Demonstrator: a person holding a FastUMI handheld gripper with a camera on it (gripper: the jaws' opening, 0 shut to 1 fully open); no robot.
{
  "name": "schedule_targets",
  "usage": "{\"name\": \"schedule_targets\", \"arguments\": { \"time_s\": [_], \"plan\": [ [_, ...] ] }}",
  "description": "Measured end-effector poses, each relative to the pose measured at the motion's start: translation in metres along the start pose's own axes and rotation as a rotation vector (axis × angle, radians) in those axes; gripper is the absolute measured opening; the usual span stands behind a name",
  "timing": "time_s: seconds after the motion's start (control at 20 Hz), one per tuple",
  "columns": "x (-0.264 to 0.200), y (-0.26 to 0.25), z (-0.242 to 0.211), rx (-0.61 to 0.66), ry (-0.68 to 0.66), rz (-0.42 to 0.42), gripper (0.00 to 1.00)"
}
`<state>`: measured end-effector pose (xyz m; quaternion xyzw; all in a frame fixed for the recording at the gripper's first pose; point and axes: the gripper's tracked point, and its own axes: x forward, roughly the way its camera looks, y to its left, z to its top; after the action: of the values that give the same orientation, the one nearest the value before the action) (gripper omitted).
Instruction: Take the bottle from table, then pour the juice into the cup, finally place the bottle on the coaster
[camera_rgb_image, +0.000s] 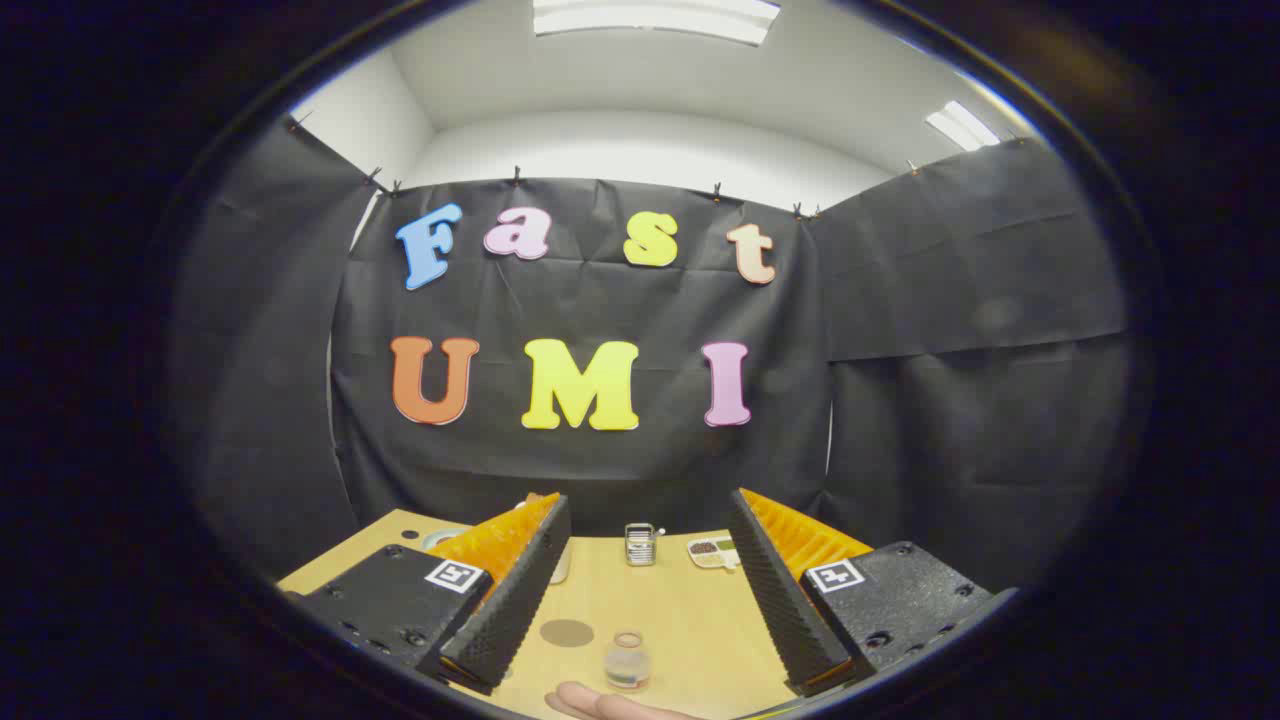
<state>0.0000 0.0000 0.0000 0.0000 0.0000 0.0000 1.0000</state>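
Well, our claw (648, 530) hangs above the tabletop (690, 620), fingers spread wide and grasping nothing. Between them — low down, upright on the wood — we see the small bottle (627, 662), with the round coaster (567, 632) just beside it. A hand (600, 705) lies near the bottle — whether touching, we cannot tell. Farther off stands a small metal container (640, 544).
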Motion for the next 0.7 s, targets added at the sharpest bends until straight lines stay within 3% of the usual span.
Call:
{"name": "schedule_targets", "arguments": {
  "time_s": [0.3,0.7],
  "plan": [
    [-0.001,0.027,-0.016,-0.046,0.026,0.012,1.00],
    [0.004,0.029,-0.014,0.001,0.013,0.008,1.00]
  ]
}}
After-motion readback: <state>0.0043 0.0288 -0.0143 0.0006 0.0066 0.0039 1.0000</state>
